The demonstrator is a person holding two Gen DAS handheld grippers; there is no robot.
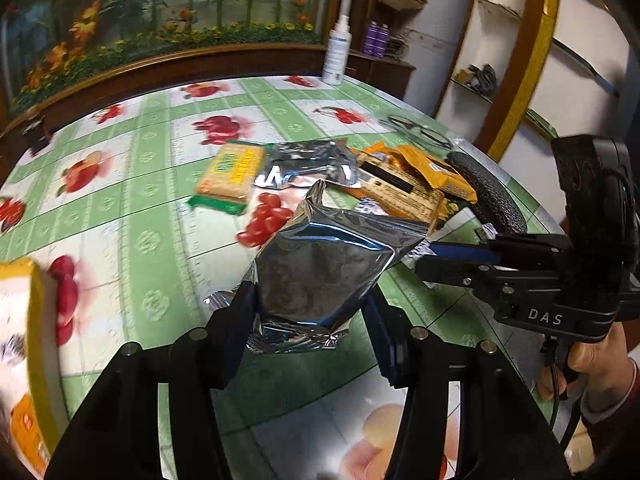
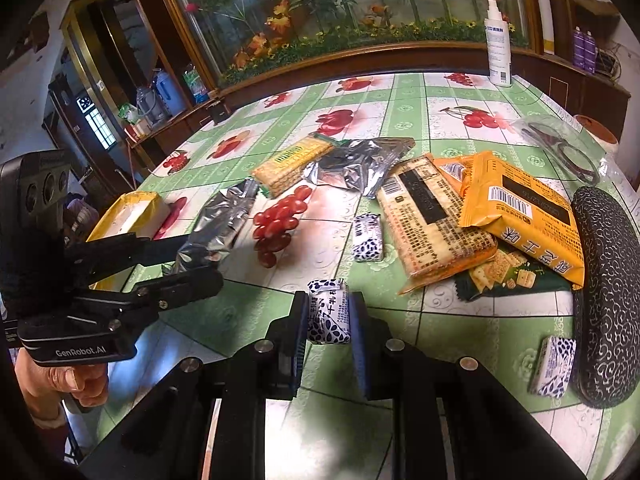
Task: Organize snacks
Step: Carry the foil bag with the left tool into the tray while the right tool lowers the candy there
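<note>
Currently both grippers hold a snack each above a surface [image 2: 404,120] covered in a green fruit-print cloth. The left gripper [image 1: 310,308] has its fingers clenched on a silver foil pouch [image 1: 320,264], lifted clear of the cloth. The right gripper [image 2: 328,316] grasps a small blue-and-white wrapped candy [image 2: 328,312] tightly between its fingers, just above the cloth.

This looks like the carrying step, with each snack picked up but not yet sorted. A yellow box [image 2: 132,212] sits at the left edge; the next move probably means bringing the snacks there and releasing them, though that is a guess.

Unsorted nearby: a cracker pack [image 2: 292,164], another foil pouch [image 2: 360,164], orange biscuit packets [image 2: 520,216], and two more candies [image 2: 366,236]. A black patterned case [image 2: 608,292] and a spray bottle [image 2: 498,44] also stand about, while the two grippers work close together.
</note>
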